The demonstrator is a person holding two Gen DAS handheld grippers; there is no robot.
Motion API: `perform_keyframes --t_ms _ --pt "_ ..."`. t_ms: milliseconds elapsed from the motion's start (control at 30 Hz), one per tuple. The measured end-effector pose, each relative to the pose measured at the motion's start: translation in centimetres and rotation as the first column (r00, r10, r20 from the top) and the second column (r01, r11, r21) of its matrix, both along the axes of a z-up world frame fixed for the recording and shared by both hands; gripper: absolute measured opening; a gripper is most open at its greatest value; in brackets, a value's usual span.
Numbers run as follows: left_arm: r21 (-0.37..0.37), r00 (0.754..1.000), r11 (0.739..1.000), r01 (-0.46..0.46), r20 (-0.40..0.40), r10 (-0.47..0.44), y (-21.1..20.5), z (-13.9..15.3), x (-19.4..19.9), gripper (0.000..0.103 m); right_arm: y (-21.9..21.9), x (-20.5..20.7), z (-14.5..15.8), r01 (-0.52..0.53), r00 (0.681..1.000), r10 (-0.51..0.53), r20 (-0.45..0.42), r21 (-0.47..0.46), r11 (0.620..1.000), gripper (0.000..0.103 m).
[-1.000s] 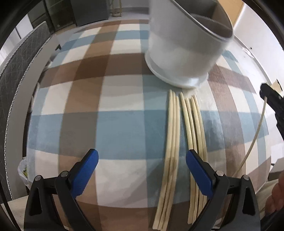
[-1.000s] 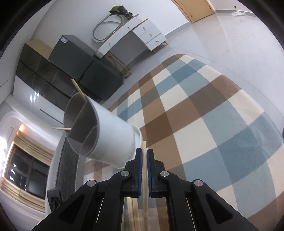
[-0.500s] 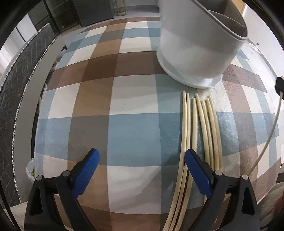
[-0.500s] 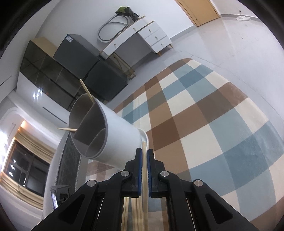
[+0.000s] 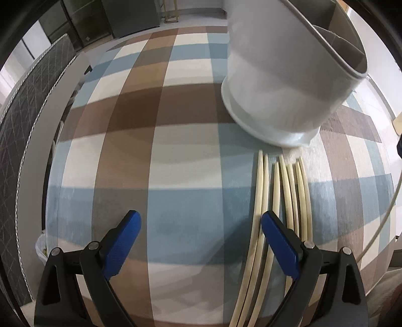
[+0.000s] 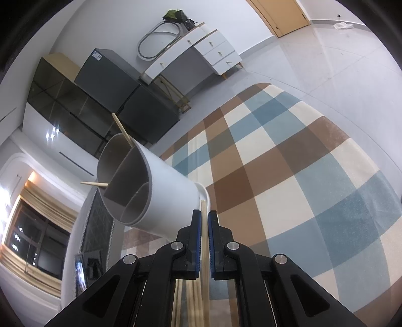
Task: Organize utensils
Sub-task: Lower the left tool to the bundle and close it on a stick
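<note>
Several pale wooden chopsticks (image 5: 289, 198) lie side by side on the checked cloth (image 5: 176, 140), their tips just short of the white divided holder (image 5: 284, 75). My left gripper (image 5: 201, 218) hovers open over the cloth, its right pad (image 5: 279, 241) above the leftmost sticks and nothing between the fingers. In the right wrist view my right gripper (image 6: 204, 213) is shut on one chopstick (image 6: 204, 208), lifted and pointing at the base of the holder (image 6: 165, 196). Two chopsticks (image 6: 123, 130) stand in the holder's far compartment. The held stick also shows in the left wrist view as a thin curve, the held chopstick (image 5: 390, 208).
The cloth-covered table ends at a grey quilted chair back (image 5: 22, 130) on the left. Dark cabinets (image 6: 105, 85), a white drawer desk (image 6: 201, 50) and open grey floor (image 6: 326, 63) lie beyond the table. A wooden door (image 6: 284, 15) is at the far wall.
The left wrist view has slid left and a little closer: holder and chopsticks now sit further right, under the right finger. The right gripper's tip has nearly left that view. The right view barely changed.
</note>
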State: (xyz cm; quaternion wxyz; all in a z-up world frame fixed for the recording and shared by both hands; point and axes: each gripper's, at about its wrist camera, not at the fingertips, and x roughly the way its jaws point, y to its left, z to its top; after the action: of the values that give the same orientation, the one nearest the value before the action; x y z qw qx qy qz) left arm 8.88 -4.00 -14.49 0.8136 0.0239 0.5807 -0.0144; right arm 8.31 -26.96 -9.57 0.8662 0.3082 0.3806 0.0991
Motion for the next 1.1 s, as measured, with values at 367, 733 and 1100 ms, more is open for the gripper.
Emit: perform_keyframes --t_ms 367,733,1100 --pt "-0.016 0.998 0.998 0.055 -0.019 -0.055 -0.7 0.0 0.2 0.081 0.2 0.6 -0.2 -0.004 1.0 0.004 -0.009 -0.005 1.0 0.005" --pt "-0.061 0.999 0.998 0.023 -0.032 -0.025 0.8 0.8 0.2 0.073 0.7 1.3 -0.2 -0.02 1.0 0.02 -0.004 -0.003 1.0 0.005" --pt "-0.039 0.999 0.999 0.005 -0.038 -0.006 1.5 -0.1 2.0 0.074 0.8 1.4 -0.3 -0.018 1.0 0.018 -0.009 0.001 1.0 0.005"
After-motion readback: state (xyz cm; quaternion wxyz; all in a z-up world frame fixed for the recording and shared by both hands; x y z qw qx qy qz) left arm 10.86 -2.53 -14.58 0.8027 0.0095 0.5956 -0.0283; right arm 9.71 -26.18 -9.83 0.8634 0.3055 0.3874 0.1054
